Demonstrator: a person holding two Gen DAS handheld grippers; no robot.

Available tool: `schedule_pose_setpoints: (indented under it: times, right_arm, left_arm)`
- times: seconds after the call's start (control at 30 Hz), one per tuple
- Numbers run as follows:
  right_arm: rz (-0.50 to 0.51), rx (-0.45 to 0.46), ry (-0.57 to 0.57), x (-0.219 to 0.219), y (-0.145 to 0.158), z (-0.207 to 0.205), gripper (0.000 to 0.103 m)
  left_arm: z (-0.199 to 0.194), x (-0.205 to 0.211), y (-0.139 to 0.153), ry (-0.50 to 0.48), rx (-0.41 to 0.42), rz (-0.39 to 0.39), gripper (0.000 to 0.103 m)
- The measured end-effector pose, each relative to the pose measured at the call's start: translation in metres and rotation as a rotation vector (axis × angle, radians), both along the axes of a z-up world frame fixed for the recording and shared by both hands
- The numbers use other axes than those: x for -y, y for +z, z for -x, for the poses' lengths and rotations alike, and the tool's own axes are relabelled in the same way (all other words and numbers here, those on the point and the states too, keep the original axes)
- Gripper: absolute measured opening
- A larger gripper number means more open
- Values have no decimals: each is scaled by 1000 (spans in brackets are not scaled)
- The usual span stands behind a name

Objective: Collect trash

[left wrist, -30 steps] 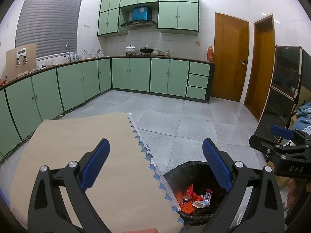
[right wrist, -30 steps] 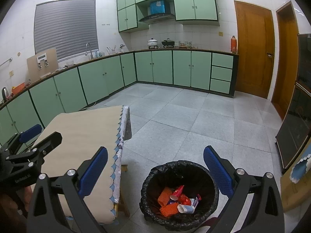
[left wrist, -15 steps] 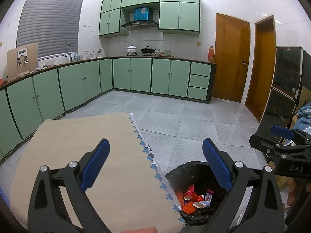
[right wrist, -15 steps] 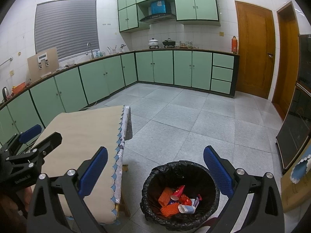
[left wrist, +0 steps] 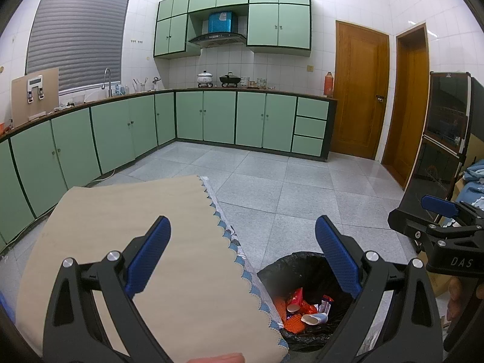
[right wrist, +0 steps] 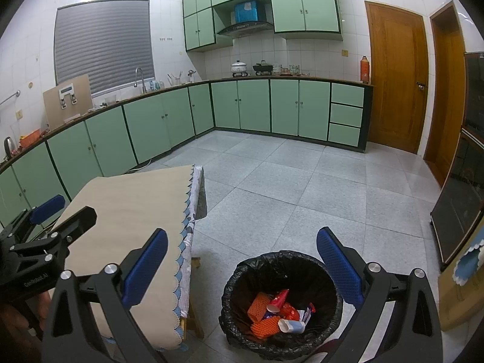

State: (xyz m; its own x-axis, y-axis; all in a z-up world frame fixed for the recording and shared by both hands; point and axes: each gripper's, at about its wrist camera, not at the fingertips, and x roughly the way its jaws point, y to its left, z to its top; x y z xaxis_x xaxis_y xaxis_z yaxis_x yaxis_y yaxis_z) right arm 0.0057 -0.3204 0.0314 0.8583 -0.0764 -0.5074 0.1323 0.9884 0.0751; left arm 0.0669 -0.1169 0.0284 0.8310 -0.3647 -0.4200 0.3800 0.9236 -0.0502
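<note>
We hold both tools with fingers apart and empty: the left tool (left wrist: 242, 257) over the table (left wrist: 127, 220), the right tool (right wrist: 239, 264) above the bin (right wrist: 281, 302). The trash (right wrist: 276, 311) lies inside the bin, which stands on the floor beside the table. The visible tabletop is bare, so we judge collection complete or nearly so.
</note>
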Motion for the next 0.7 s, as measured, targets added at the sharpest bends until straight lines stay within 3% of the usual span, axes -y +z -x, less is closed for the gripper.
schedule_pose_setpoints:
  times: [0.7]
  right_arm:
    - [-3, -1, 4, 0, 2, -1, 97]
  left_arm:
    - [0, -1, 0, 1, 0, 0, 93]
